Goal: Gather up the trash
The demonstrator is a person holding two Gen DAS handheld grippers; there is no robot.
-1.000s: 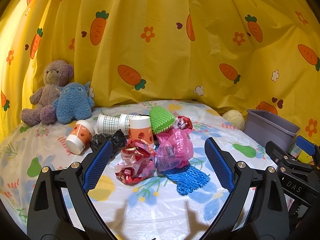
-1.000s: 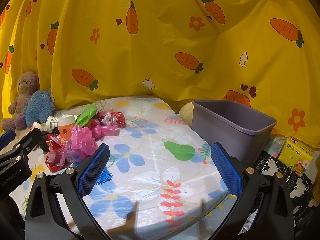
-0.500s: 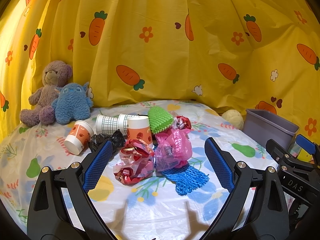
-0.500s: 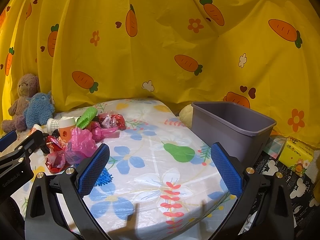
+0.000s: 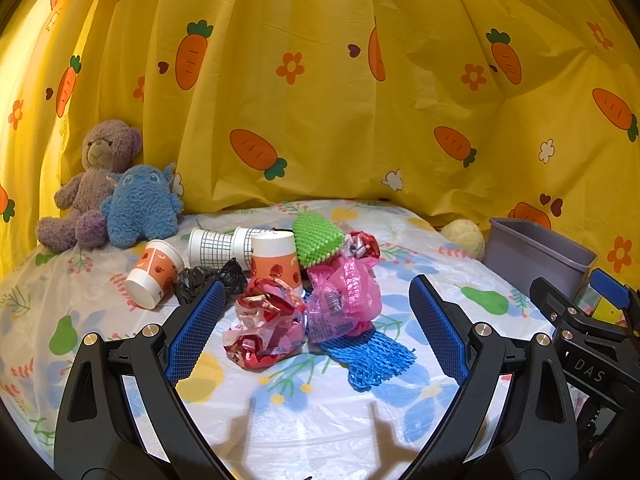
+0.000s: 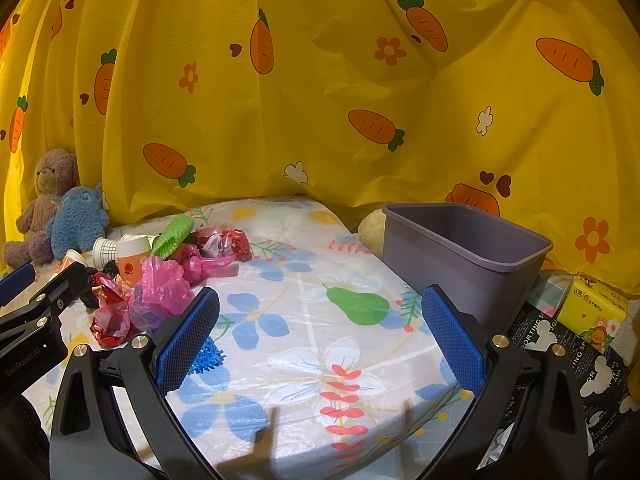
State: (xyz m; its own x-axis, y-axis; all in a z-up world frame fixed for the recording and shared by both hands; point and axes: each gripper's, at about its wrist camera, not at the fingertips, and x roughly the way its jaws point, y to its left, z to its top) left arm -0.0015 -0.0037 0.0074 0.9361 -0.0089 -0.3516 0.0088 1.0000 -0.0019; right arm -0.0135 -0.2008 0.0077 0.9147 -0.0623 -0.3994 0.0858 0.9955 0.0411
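A pile of trash lies on the flowered tablecloth (image 5: 320, 412): a red foil wrapper (image 5: 264, 328), a pink plastic bag (image 5: 344, 300), blue foam net (image 5: 368, 356), green foam net (image 5: 316, 244), a black bag (image 5: 208, 280), and three paper cups (image 5: 276, 260). My left gripper (image 5: 316, 332) is open and empty, just short of the pile. My right gripper (image 6: 320, 340) is open and empty over the table's middle. The grey bin (image 6: 460, 256) stands beyond the table's right edge; it also shows in the left wrist view (image 5: 536, 248).
A purple teddy bear (image 5: 92, 180) and a blue plush toy (image 5: 140, 208) sit at the back left. A cream ball (image 5: 464, 236) lies by the bin. A yellow tissue pack (image 6: 592, 308) lies right of the bin. A yellow carrot curtain (image 5: 320, 100) closes the back.
Both grippers have drifted slightly; the views shift a little. Both stay open and empty. Nothing on the table has moved.
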